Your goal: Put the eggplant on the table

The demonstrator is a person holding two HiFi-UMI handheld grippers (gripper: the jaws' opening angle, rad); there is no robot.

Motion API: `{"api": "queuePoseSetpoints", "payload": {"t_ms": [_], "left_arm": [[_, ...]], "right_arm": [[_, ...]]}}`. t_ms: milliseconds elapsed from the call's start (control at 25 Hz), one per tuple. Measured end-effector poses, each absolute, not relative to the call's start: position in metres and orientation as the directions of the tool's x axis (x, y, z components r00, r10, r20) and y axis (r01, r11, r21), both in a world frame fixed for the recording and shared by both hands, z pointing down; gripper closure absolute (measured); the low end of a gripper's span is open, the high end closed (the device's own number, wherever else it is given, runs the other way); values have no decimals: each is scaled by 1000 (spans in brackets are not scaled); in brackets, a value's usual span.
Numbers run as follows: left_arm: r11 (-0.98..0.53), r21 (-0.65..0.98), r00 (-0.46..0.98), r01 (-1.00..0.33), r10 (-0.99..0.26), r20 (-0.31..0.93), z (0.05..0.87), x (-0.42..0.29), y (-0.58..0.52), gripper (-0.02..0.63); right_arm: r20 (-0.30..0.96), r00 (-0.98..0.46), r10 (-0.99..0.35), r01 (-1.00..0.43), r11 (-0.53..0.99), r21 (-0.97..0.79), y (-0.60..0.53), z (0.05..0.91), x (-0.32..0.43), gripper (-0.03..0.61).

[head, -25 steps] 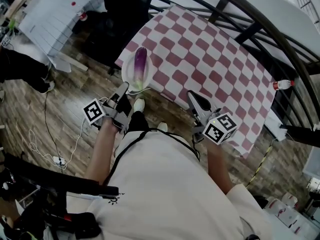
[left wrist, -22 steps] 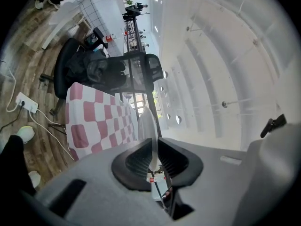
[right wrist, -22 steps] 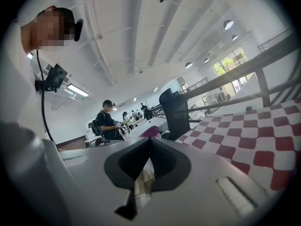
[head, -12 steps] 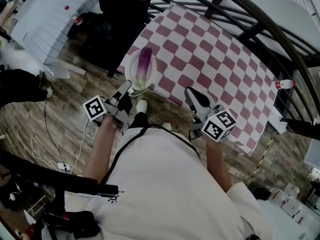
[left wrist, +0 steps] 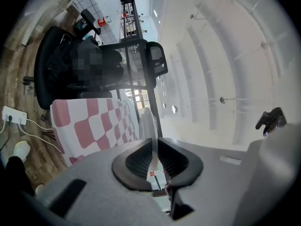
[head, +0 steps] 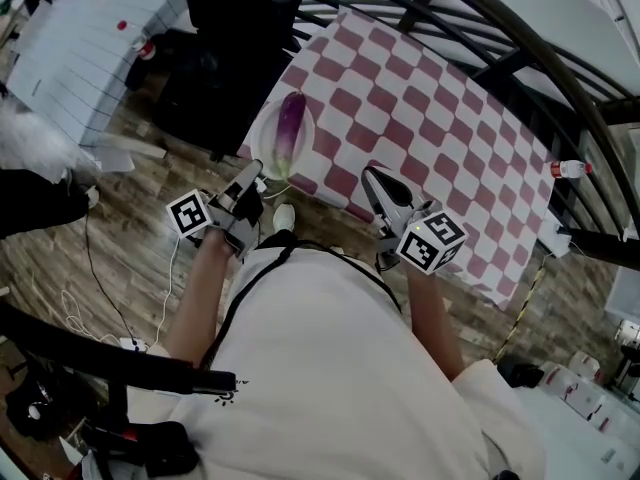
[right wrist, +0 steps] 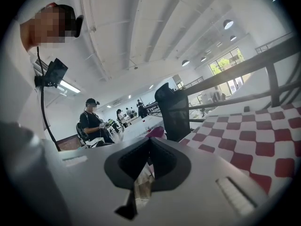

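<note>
A purple eggplant point(head: 290, 123) lies on a white plate point(head: 266, 150) over the near left corner of the red-and-white checkered table point(head: 430, 118). My left gripper point(head: 254, 176) is shut on the plate's near rim. In the left gripper view the rim shows as a thin white edge point(left wrist: 149, 124) pinched between the jaws of the left gripper point(left wrist: 154, 142). My right gripper point(head: 372, 175) hangs at the table's near edge, shut, with nothing in it. In the right gripper view the eggplant point(right wrist: 156, 132) peeks out just past the closed tips of the right gripper point(right wrist: 150, 140).
A black office chair point(head: 220, 48) stands beyond the table's left corner. Black railings point(head: 480, 28) arch over the table's far side. A red-capped bottle point(head: 566, 169) sits at the right end. Cables trail over the wood floor point(head: 110, 258). A person point(right wrist: 91, 119) stands far off.
Both grippers have moved forward toward the table. The plate with the eggplant has travelled with the left gripper and now reaches over the table's corner.
</note>
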State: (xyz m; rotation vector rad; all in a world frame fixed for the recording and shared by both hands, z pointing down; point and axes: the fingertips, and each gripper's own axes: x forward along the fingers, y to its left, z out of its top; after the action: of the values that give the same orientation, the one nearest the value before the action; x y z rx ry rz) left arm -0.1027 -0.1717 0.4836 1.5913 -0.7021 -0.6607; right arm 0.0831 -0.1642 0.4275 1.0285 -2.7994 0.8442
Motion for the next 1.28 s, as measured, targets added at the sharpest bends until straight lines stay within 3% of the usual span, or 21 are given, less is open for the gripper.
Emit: {"api": "queuePoseSetpoints", "payload": {"t_ms": [1000,1280], "left_arm": [[-102,995,803,10,-592,-69,576,-159,-222,572],[-88,996,796,31,-600,-78,589,-166,-225,574]], "right_arm": [[336,-703,-626,-697,515,-499,-197,475,-2,571],[350,-725,-593,-677,525,-515,-196,485,-26,571]]}}
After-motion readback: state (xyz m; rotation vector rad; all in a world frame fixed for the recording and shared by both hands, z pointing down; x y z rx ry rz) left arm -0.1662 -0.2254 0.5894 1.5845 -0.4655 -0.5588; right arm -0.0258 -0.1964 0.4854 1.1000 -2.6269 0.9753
